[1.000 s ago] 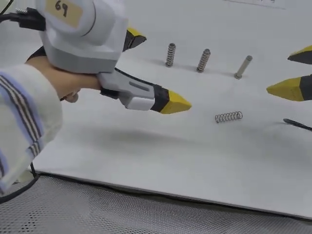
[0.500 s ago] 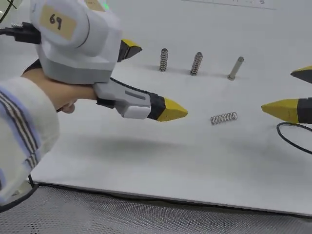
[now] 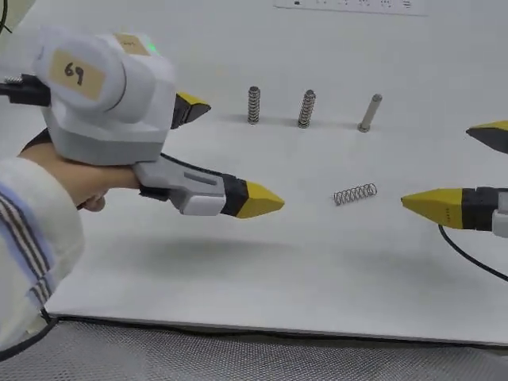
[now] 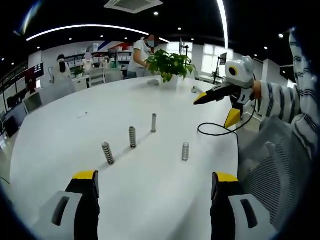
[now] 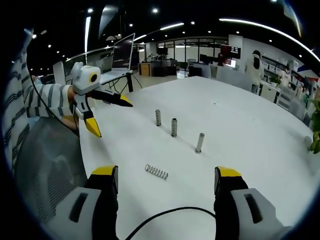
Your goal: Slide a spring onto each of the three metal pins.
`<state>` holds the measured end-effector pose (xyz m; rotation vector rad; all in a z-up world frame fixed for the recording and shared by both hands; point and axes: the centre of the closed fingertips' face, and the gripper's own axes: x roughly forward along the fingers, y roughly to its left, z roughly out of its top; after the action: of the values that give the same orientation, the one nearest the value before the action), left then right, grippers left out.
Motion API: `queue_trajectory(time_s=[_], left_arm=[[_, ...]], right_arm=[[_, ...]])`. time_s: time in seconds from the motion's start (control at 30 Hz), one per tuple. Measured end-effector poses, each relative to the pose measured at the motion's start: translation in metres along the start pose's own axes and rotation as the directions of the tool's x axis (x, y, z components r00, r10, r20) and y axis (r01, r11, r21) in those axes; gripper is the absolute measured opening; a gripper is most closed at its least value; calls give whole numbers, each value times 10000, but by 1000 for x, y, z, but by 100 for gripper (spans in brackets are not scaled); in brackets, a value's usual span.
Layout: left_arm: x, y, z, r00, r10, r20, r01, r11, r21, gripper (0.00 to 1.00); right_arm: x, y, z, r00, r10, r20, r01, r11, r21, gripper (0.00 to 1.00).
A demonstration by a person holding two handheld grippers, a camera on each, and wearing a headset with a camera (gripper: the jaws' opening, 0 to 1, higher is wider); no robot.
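Lying flat on table, loose spring sits just ahead of R gripper, long axis running jaw-to-jaw; L gripper farther. Both grippers' jaws wide apart, empty. Bare pin beyond spring. Prob needs wrist turn before pinch.

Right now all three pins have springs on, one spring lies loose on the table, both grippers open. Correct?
No. Head view: the third pin is bare; two carry springs. The loose spring on the table, left gripper and right gripper open: right.
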<state>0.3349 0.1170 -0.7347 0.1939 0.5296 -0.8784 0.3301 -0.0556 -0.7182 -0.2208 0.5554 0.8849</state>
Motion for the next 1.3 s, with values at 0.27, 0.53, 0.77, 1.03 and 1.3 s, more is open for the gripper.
queue_trajectory(time_s=[0.27,0.53,0.77,1.03,1.3], left_arm=[[2,-4,0,9998,-185,-38,185,9998,11,91],[5,-7,5,9992,-402,32,402,9992,38,92],[9,-7,10,9990,-448,37,447,9988,178,92],[17,-4,14,9984,-560,-11,560,9980,298,88],[34,-17,17,9944,-1043,-135,1048,9935,447,84]], right_arm=[[0,0,8,9978,-257,615,234,9991,366,95],[-1,-4,8,9960,-506,733,467,9974,542,100],[-2,-7,6,9954,-629,726,582,9962,649,100],[-5,-9,1,9958,-695,588,650,9951,746,98],[-8,-7,2,9947,-699,752,625,9934,965,98]])
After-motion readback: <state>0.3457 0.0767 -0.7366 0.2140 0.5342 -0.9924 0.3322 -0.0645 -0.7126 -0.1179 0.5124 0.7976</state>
